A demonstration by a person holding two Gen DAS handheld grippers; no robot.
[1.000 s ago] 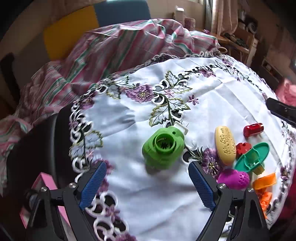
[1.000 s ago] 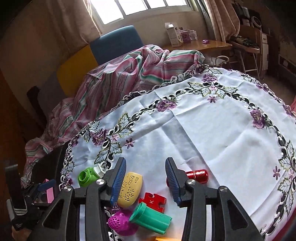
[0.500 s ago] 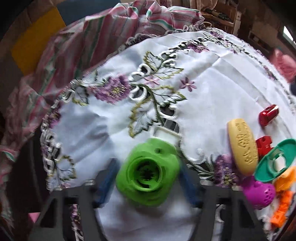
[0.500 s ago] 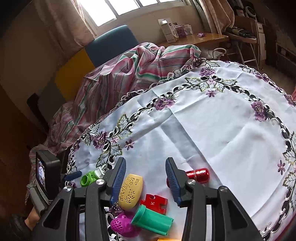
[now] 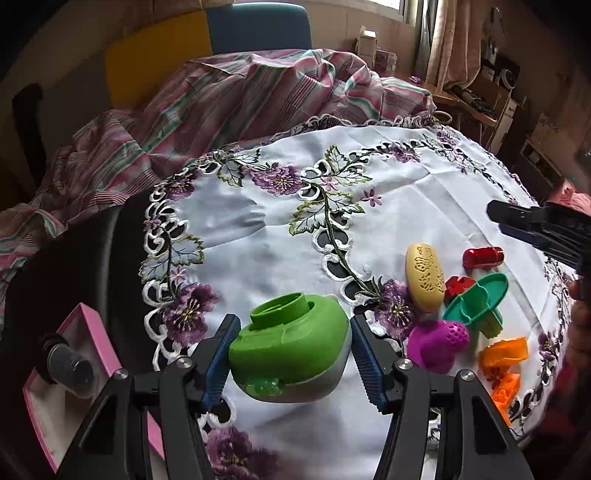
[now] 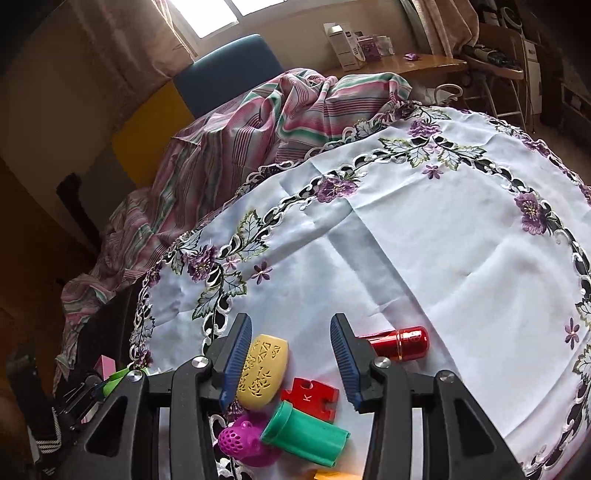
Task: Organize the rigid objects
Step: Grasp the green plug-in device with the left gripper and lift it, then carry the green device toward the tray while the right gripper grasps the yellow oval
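A lived-in room of a home, likely a dining or living room. A round tabletop (image 6: 443, 240) wears a white cloth embroidered with purple flowers and cutwork leaves, with a pink and green striped sheet (image 6: 258, 122) heaped at its far side. Behind stand blue (image 6: 229, 70) and yellow (image 5: 155, 51) chair backs. Beige curtains (image 6: 122, 44) frame a bright window (image 6: 221, 14), a wooden side desk (image 6: 417, 62) carries small cartons, and cluttered shelves (image 5: 517, 110) fill the corner. Small plastic toys (image 5: 436, 332) lie scattered on the cloth
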